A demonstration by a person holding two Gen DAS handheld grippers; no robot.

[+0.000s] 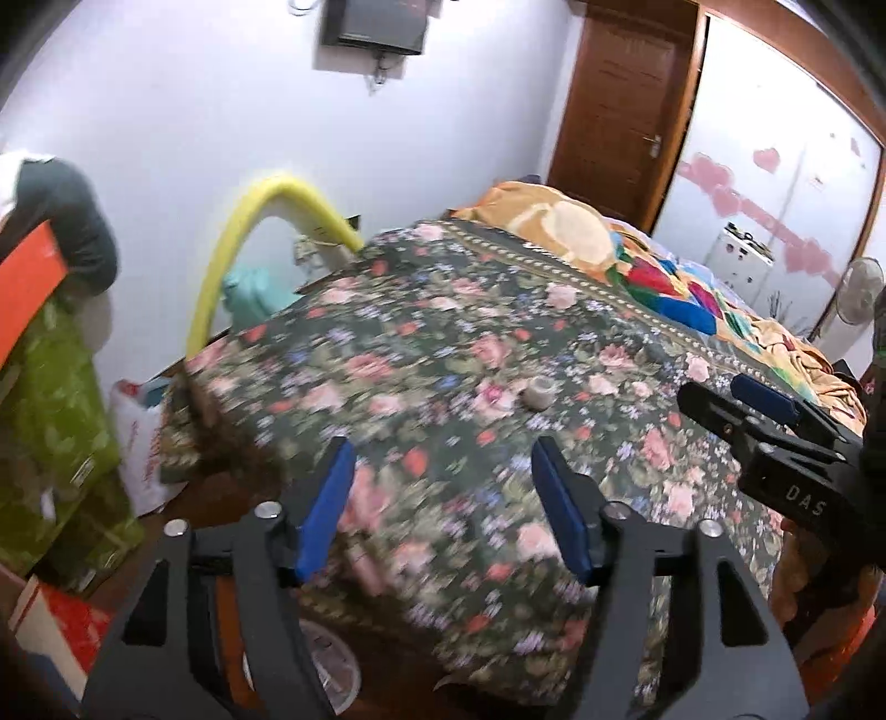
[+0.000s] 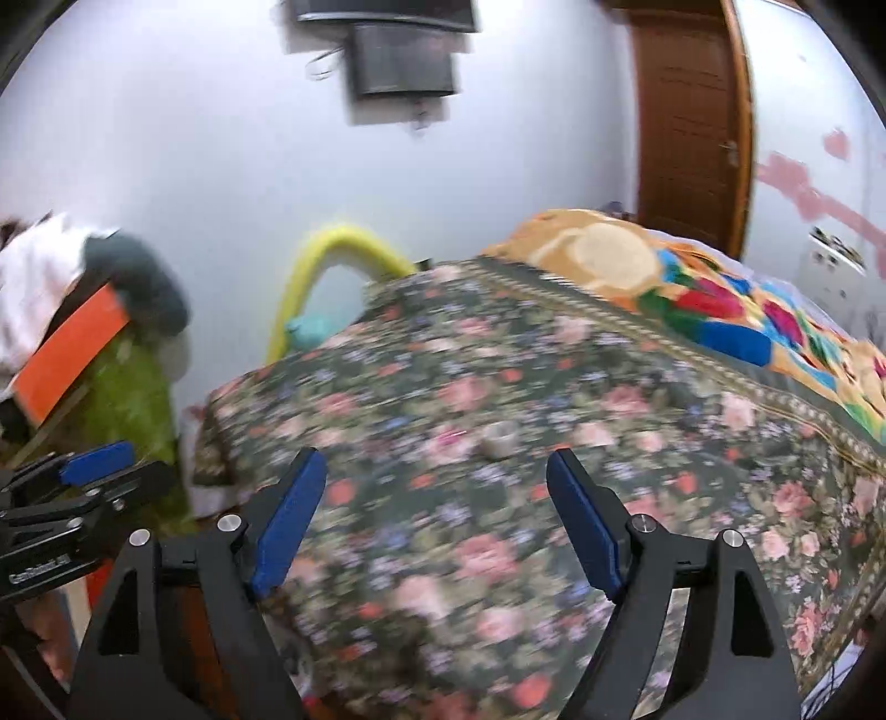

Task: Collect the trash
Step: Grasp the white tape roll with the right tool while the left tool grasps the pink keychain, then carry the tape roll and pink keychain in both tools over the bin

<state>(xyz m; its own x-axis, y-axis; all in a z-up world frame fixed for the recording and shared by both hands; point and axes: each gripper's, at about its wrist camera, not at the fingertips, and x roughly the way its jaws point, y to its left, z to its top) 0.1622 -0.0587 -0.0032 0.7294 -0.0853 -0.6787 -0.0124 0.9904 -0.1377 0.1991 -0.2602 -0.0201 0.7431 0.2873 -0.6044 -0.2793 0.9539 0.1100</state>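
A: What are you looking over right now?

B: You are hovering both claws above the bed (image 1: pixel 443 387), which is wearing a dark floral cover. A bright patchwork blanket (image 1: pixel 653 271) is lying bunched at two o'clock.

A: And the trash?

B: A small crumpled grey wad (image 1: pixel 538 392) is sitting on the cover, just past twelve o'clock of your left gripper (image 1: pixel 443 493). In the right wrist view it is lying blurred at eleven o'clock of your right gripper (image 2: pixel 437 498).

A: Are the claws carrying anything?

B: No. Both are standing wide, with nothing between the blue pads (image 1: pixel 328 507).

A: The room?

B: A white wall is facing you, a dark screen (image 1: pixel 382 25) is hanging at twelve, a brown door (image 1: pixel 620 99) is standing at one, and a yellow tube (image 1: pixel 266 221) is arching at ten.
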